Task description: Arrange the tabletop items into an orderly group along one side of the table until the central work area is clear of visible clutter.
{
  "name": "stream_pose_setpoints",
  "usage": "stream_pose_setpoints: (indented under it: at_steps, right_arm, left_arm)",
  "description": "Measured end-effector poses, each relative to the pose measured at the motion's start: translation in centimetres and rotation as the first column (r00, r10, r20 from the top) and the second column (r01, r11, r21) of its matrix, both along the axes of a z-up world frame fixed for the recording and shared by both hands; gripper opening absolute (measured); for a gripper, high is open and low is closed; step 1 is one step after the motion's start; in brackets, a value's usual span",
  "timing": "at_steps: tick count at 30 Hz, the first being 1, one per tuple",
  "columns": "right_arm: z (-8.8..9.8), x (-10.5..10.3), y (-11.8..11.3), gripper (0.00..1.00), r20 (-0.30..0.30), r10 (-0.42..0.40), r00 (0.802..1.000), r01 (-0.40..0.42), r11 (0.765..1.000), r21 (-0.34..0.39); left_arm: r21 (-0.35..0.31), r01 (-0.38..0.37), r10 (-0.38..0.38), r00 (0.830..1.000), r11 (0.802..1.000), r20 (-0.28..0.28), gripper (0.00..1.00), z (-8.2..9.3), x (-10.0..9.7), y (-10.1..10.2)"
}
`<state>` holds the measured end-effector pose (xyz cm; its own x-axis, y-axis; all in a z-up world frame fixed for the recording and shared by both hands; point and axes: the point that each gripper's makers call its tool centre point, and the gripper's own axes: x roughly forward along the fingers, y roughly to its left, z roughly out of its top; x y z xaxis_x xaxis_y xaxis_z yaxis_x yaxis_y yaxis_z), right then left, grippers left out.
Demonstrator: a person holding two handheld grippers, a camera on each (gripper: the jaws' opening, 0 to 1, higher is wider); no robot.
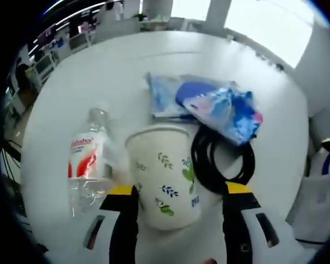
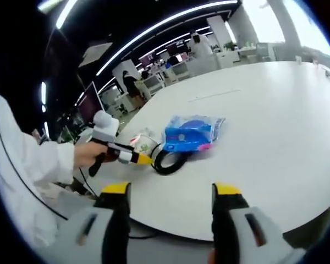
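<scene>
Spread jaws of the left gripper (image 1: 179,201) flank a leaf-printed paper cup (image 1: 165,176) — contact unclear. At its 9 o'clock lies a clear bottle (image 1: 89,159); at 2 o'clock, a black cable coil (image 1: 223,162) under a blue packet (image 1: 209,104) on the white table (image 1: 88,77). Right gripper (image 2: 170,201) — jaws apart, empty — hangs over the table's near edge.

White table (image 2: 264,121), blue packet (image 2: 191,133) (beside black cable (image 2: 168,161)), paper cup (image 2: 144,143)

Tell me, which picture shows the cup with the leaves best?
The left gripper view: the cup sits close and large between the left gripper jaws, leaf print clear. In the right gripper view the cup is small, far off and partly hidden by that gripper.
</scene>
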<state>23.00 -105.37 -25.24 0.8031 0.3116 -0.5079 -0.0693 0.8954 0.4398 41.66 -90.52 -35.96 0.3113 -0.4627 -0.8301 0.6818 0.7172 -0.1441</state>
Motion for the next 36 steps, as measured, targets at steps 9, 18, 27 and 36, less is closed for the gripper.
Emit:
stream_pose_setpoints:
  at_steps: [9,18,27,36]
  right_arm:
    - [0.1,-0.1,-0.1,0.57,0.002,-0.003,1.0,0.003,1.0,-0.001]
    - [0.2,-0.1,0.0,0.57,0.008,0.007,1.0,-0.007,1.0,-0.001]
    - [0.3,-0.1,0.0,0.57,0.018,0.018,1.0,-0.018,1.0,-0.003]
    - [0.6,-0.1,0.2,0.57,0.034,0.025,0.999,-0.025,1.0,-0.002]
  left_arm:
    - [-0.01,-0.075,0.075,0.997,0.997,0.003,0.42,0.2,0.6,0.6]
    - [-0.075,-0.138,0.137,0.99,0.988,-0.015,0.39,1.2,-0.5,0.5]
    - [-0.125,-0.186,0.192,0.981,0.974,0.033,0.36,2.8,-0.1,1.6]
    - [-0.246,-0.192,0.219,0.972,0.95,0.088,0.35,5.9,-1.0,1.3]
